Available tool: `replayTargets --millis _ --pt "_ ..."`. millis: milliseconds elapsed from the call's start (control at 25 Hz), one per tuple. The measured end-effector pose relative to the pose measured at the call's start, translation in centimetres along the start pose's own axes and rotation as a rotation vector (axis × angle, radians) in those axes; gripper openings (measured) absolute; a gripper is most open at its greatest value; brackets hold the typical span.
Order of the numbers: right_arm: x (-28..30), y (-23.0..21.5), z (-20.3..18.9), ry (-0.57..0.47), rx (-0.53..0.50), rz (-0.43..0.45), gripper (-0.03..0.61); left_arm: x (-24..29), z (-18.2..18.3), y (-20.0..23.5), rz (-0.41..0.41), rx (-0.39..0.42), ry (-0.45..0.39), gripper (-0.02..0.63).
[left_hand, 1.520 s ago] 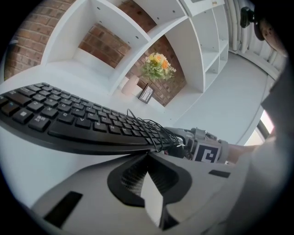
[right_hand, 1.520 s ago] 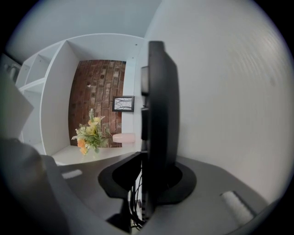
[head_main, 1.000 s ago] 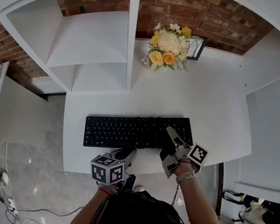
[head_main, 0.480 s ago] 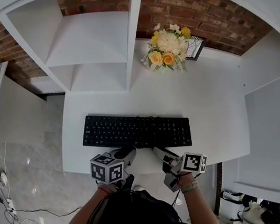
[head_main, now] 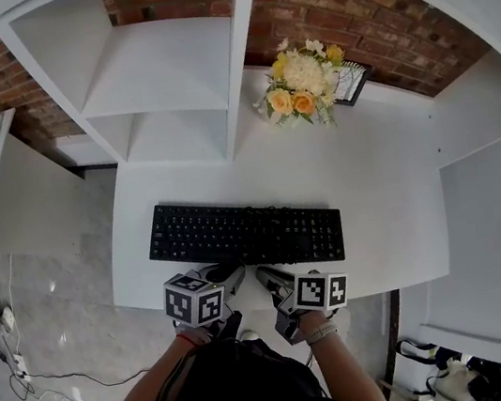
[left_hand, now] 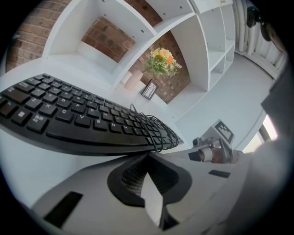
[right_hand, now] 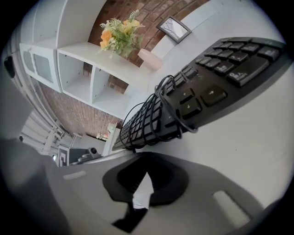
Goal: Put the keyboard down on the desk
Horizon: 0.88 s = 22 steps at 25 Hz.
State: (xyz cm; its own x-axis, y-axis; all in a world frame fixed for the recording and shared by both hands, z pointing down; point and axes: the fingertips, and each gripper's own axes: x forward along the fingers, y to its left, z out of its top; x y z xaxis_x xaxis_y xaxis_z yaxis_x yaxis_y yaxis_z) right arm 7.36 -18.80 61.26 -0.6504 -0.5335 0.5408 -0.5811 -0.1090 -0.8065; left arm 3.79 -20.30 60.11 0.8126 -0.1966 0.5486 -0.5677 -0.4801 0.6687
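Note:
The black keyboard (head_main: 245,234) lies flat on the white desk (head_main: 382,192), with its coiled black cable (left_hand: 156,131) resting across its keys. Both grippers hover side by side just off the desk's near edge, in front of the keyboard and apart from it. My left gripper (head_main: 232,274) is shut and empty; in its own view the keyboard (left_hand: 69,119) fills the left. My right gripper (head_main: 265,278) is also shut with nothing between its jaws, and the keyboard (right_hand: 206,87) and cable (right_hand: 156,114) sit just beyond its tips.
A bouquet of yellow and white flowers (head_main: 300,86) and a small picture frame (head_main: 350,83) stand at the back by the brick wall. White shelving (head_main: 163,76) rises at the back left. The desk's front edge (head_main: 249,304) runs right under the grippers.
My right gripper has drawn back from the keyboard's near edge, swung left toward the left gripper, and closed its jaws. The keyboard and left gripper have stayed put.

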Motion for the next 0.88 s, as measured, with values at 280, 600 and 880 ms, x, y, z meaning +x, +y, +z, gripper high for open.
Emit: replayTargets --millis 280,600,880 --pt "0.9 -0.3 0.1 -0.015 0.080 -0.002 0.002 0.2 -0.4 0.3 0.018 -0.011 0.045 -0.005" --pt "1.0 -0.7 -0.2 -0.011 0.117 0.001 0.002 0.4 -1.0 0.7 0.057 -0.006 0.109 -0.005" --pt "0.9 -0.6 -0.2 -0.026 0.136 0.011 0.002 0.8 -1.4 0.1 0.058 0.033 0.137 -0.005"
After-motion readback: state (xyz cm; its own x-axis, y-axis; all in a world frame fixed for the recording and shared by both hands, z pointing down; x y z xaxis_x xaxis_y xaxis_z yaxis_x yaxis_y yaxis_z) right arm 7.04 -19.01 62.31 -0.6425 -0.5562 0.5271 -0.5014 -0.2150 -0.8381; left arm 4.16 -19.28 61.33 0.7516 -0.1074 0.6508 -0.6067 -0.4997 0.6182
